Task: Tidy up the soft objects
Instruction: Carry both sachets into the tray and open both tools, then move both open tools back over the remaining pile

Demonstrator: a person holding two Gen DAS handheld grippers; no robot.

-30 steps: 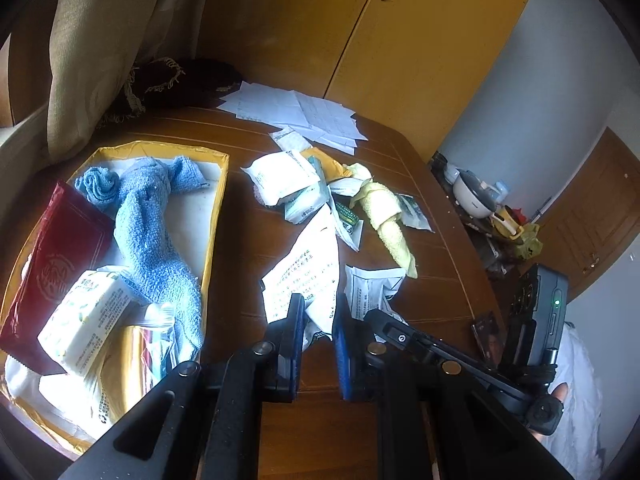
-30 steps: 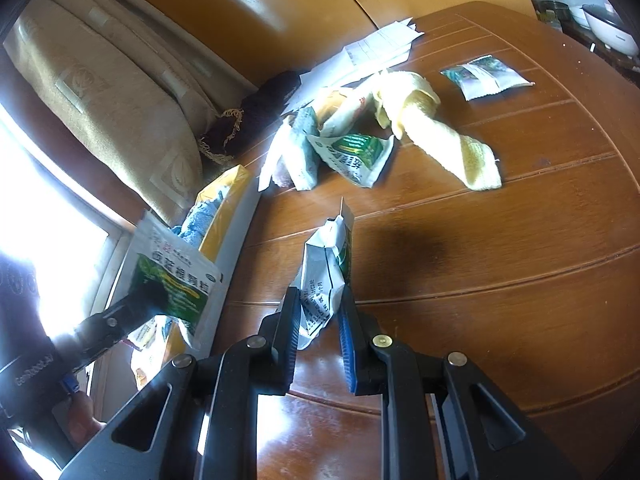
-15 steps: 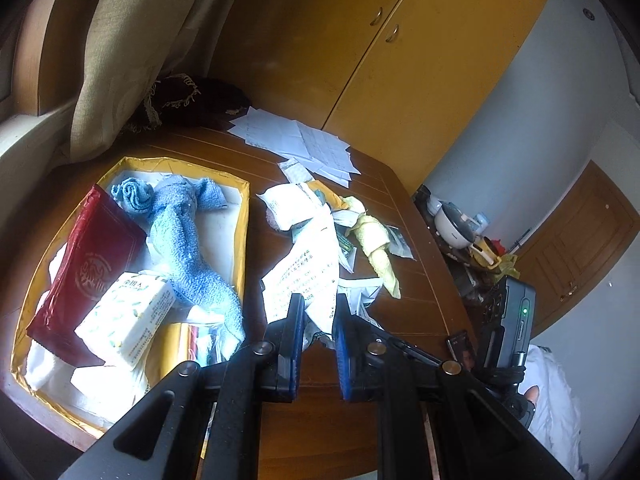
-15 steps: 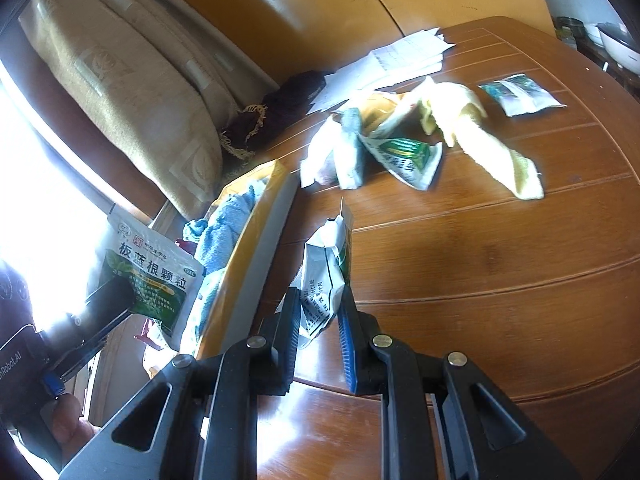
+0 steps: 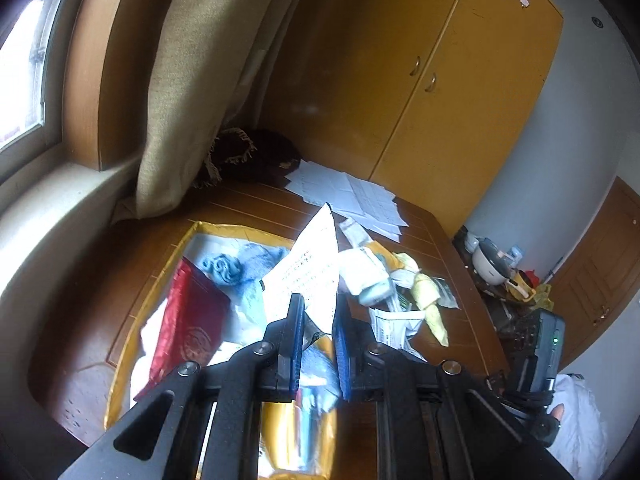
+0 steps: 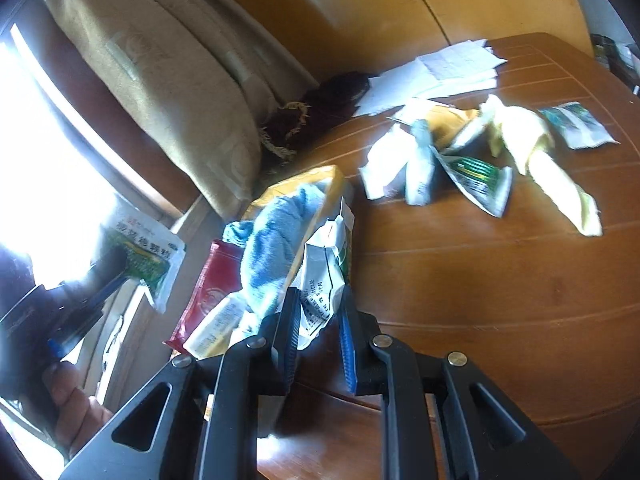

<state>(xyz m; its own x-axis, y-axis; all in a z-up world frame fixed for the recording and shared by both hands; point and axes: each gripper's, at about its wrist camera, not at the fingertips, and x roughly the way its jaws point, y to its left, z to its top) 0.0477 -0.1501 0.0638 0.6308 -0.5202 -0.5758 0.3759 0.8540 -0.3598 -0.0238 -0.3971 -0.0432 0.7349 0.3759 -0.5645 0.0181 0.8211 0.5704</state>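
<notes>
Left gripper (image 5: 318, 320): jaws nearly closed, pinching the lower edge of a white printed sachet (image 5: 308, 272) that stands up between the blue pads. From the right wrist view the same sachet (image 6: 150, 258) shows a green printed face, held up near the bright window, over the far side of the tray.

Right gripper (image 6: 318, 328): jaws narrowed on a crumpled white and green sachet (image 6: 326, 276), held beside the near long wall of the gold tray (image 6: 320, 184).

Gold tray (image 5: 172, 264) on the wooden table (image 6: 480, 280). In it: blue towel (image 5: 236, 268), dark red packet (image 5: 192, 320), a white tissue pack (image 6: 216, 326) just beside the red packet.

On the table right of the tray, a loose heap: white packets (image 6: 394, 164), a green printed sachet (image 6: 478, 176), a yellow cloth (image 6: 552, 168) lying across and past them. One more sachet (image 6: 578, 126) lies apart, toward the far edge. White paper sheets (image 5: 348, 196) behind the heap; a dark fringed cloth (image 5: 248, 156) in the corner under the beige curtain (image 5: 192, 100).

The left gripper's sachet blocks the tray's far right corner in its own view. Tray's near end hidden behind the gripper body. Window glare washes out the left of the right wrist view; print on the sachets is not readable. Clutter beyond the table's right edge too small to name.
</notes>
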